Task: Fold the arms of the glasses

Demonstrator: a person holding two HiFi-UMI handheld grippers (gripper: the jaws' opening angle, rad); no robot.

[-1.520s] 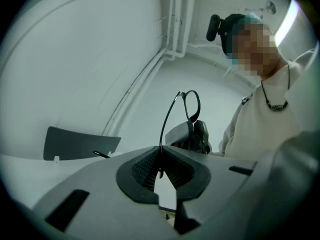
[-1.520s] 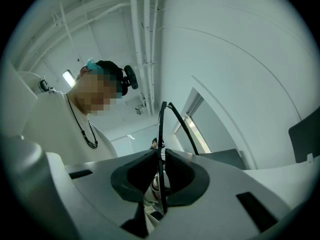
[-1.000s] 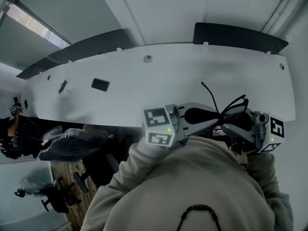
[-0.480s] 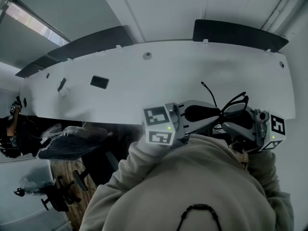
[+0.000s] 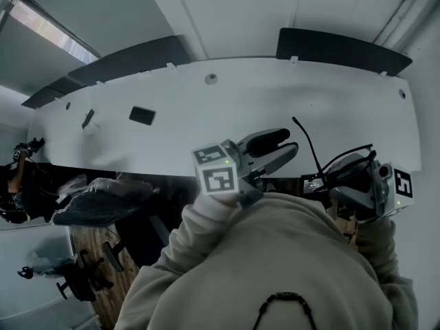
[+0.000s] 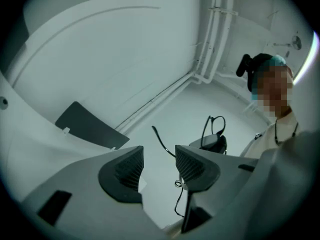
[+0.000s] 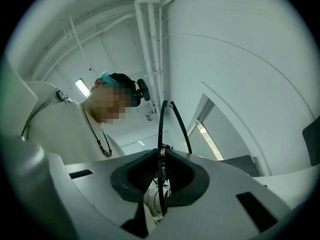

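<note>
The black thin-rimmed glasses hang over the table's near right part, with my right gripper shut on them. In the right gripper view the rim runs up out of the shut pads. One arm sticks out to the upper left, unfolded. My left gripper stands to the left of the glasses and apart from them. Its jaws are opening and nothing is between them. Beyond them the glasses and the loose arm show.
The white curved table carries a flat black rectangle and a small dark object at the left. Dark panels stand along its far edge. A chair and wooden floor show at the lower left.
My left gripper has let go of the glasses, opened, and drawn off to the left. The right gripper with the glasses has shifted slightly right and down.
</note>
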